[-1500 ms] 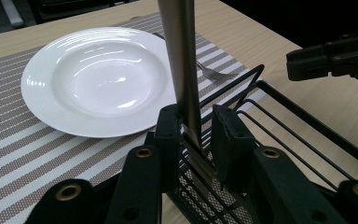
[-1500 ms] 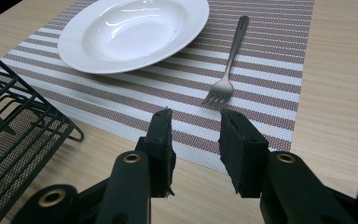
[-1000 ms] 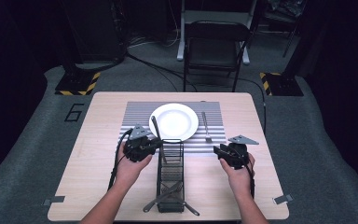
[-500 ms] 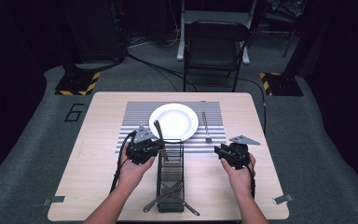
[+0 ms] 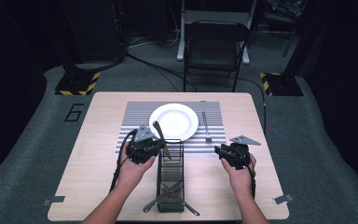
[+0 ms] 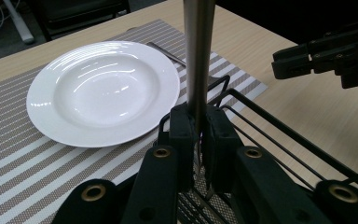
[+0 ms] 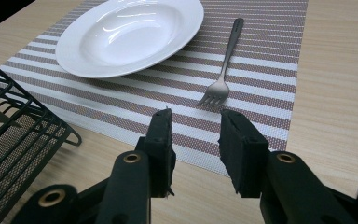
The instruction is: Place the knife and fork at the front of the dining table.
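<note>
Left gripper (image 6: 199,140) clamped tight, right gripper (image 7: 196,135) parted, both held low

i'm sitting at a pale wooden table (image 5: 98,140) on grey carpet (image 5: 42,154), facing a black folding chair (image 5: 213,46) in dim surroundings.

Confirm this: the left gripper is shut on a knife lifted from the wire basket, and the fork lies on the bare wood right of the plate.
Wrong on one point. The fork lies on the striped placemat, not bare wood, as the right gripper view shows. The rest stands: left gripper shut on the knife, wire basket, plate.
</note>
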